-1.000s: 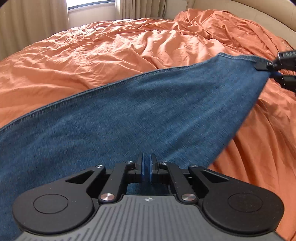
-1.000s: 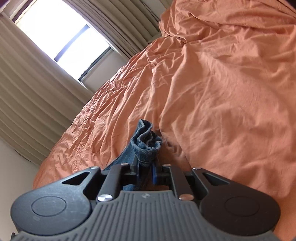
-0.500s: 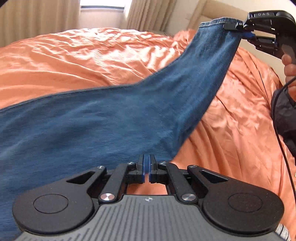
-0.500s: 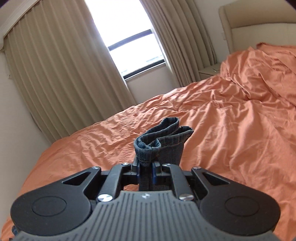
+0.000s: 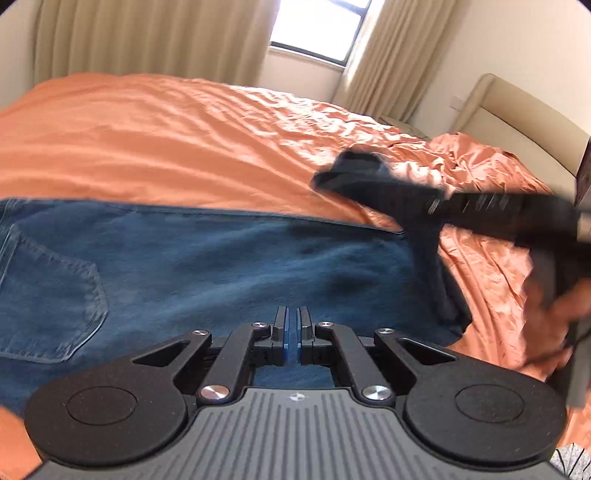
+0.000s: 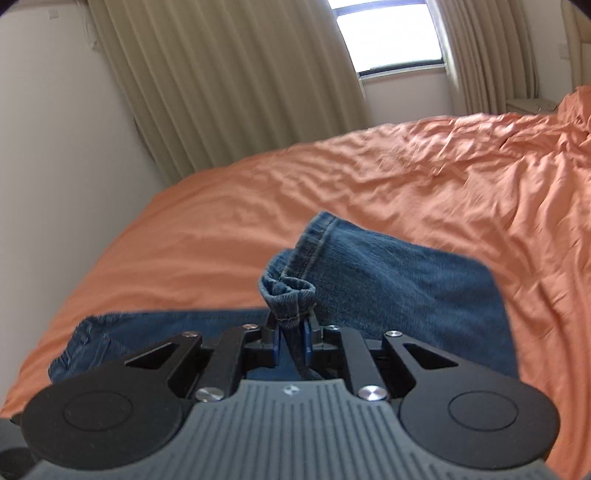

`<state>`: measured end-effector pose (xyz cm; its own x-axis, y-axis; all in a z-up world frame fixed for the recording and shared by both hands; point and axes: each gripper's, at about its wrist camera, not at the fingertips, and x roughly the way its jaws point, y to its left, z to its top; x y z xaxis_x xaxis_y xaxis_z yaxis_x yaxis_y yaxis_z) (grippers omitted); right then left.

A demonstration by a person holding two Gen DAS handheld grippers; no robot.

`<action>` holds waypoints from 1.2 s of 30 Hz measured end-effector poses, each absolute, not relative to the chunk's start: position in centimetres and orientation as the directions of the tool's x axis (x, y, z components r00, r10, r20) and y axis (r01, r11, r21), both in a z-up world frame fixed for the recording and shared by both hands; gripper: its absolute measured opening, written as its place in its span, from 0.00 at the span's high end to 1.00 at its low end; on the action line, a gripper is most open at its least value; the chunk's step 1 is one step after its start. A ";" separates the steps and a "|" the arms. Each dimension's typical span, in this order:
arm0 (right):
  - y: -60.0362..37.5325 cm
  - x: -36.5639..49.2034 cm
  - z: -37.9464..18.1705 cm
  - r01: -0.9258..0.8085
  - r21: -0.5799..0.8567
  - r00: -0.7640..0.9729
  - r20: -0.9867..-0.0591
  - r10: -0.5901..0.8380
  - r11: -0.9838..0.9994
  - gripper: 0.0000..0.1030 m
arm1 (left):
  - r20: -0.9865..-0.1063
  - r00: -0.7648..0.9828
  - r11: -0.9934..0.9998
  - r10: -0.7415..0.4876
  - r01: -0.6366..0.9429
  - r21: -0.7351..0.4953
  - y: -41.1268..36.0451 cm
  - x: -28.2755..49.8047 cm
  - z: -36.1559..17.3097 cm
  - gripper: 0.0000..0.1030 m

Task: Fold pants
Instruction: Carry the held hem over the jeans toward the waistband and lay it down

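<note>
Setting: orange duvet (image 6: 424,177) on a bed; beige curtains (image 6: 229,85) and window (image 5: 317,29) at 12 o'clock.
Jeans (image 5: 221,273): flat on the duvet, back pocket (image 5: 48,302) at 9 o'clock.
Right gripper (image 6: 291,339): pinching the bunched leg hems (image 6: 288,291).
Left gripper (image 5: 292,334): pressed together, apparently empty, over denim.
Change: hems, held high at 2 o'clock half a second ago, now swung toward the waist end.
Meaning: lengthwise fold likely underway; laying and smoothing remain.

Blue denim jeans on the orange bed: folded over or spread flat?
Partly folded: the blue denim jeans have their hem end lifted over the body, pinched in the right gripper.
</note>
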<state>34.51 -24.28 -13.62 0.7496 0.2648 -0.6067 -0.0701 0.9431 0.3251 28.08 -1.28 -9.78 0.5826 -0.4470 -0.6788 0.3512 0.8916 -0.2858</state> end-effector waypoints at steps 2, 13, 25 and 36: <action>-21.5 34.2 -16.4 -0.092 0.285 0.696 -0.667 0.266 0.954 0.93 | -0.688 0.576 0.895 -0.441 0.333 -0.295 -0.1 28.0 -10.4 0.98; -20.1 32.9 -20.8 -0.168 0.252 0.575 -0.760 0.302 0.953 0.67 | -0.644 0.473 0.786 -0.601 0.205 -0.583 2.9 30.9 -13.4 0.76; -28.1 32.6 -17.7 -0.035 0.199 0.710 -0.685 0.165 0.979 0.62 | -0.590 0.460 0.688 -0.664 0.068 -0.722 -0.3 39.0 -16.8 0.60; -36.6 30.2 -18.9 0.074 0.204 0.776 -0.627 0.072 0.976 0.65 | -0.591 0.513 0.738 -0.622 0.132 -0.662 -3.1 41.4 -16.9 0.96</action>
